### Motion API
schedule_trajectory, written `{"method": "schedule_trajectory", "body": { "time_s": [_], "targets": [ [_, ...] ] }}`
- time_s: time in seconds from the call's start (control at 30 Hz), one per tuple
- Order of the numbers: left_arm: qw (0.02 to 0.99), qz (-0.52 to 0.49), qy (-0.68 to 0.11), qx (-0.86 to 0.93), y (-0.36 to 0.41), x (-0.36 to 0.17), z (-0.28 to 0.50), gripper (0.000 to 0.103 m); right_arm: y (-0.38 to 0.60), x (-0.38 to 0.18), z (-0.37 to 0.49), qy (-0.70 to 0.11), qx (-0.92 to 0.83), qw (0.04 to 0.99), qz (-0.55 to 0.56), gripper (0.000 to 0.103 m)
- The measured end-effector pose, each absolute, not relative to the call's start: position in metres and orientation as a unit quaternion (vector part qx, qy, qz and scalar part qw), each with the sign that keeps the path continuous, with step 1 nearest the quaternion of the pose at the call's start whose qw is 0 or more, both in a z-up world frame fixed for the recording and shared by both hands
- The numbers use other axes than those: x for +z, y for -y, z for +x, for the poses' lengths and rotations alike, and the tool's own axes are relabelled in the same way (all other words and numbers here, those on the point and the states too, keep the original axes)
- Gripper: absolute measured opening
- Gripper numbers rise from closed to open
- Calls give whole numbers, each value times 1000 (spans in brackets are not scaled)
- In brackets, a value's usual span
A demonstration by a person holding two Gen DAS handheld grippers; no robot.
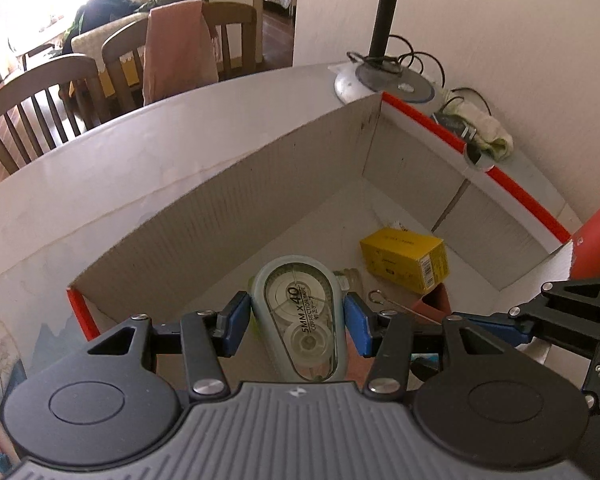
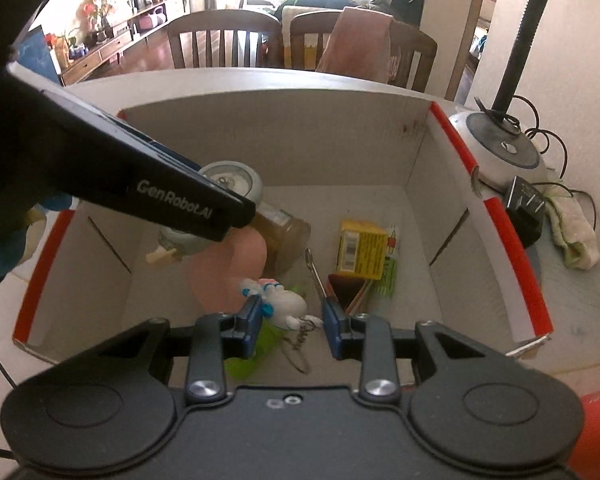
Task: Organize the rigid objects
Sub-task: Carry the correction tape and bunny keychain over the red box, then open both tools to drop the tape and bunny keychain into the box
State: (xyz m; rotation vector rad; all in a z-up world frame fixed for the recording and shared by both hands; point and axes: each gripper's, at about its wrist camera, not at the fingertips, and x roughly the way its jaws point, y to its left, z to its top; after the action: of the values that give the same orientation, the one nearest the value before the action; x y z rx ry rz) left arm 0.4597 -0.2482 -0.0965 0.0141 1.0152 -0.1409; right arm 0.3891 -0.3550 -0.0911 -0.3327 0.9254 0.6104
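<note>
- Correction tape dispenser (image 1: pixel 300 320), clear window: printed "5MM X 40" with "CORRECTION TAPE" beneath it; a further small line under that is too fine to read.
- Left gripper (image 2: pixel 236 216), side of the black finger seen from the right wrist view: white lettering "GenRobot.AI".
- Yellow box (image 1: pixel 406 258): faint print on the top face and a barcode on the end face, not legible.
- Yellow box in the right wrist view (image 2: pixel 362 250): barcode label and lines of small black print, not legible.
</note>
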Motion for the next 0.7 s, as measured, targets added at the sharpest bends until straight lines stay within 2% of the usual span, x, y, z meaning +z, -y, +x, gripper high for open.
{"method": "schedule_trajectory", "body": {
  "time_s": [0.2,0.7],
  "targets": [
    [864,-2,-500,-63,248,-105,462,51,354,-93,390,-439,290,835,-159,32],
    [857,-10,-513,-51,245,-111,450,51,364,-78,396,-437,297,839,-129,47]
  ]
}}
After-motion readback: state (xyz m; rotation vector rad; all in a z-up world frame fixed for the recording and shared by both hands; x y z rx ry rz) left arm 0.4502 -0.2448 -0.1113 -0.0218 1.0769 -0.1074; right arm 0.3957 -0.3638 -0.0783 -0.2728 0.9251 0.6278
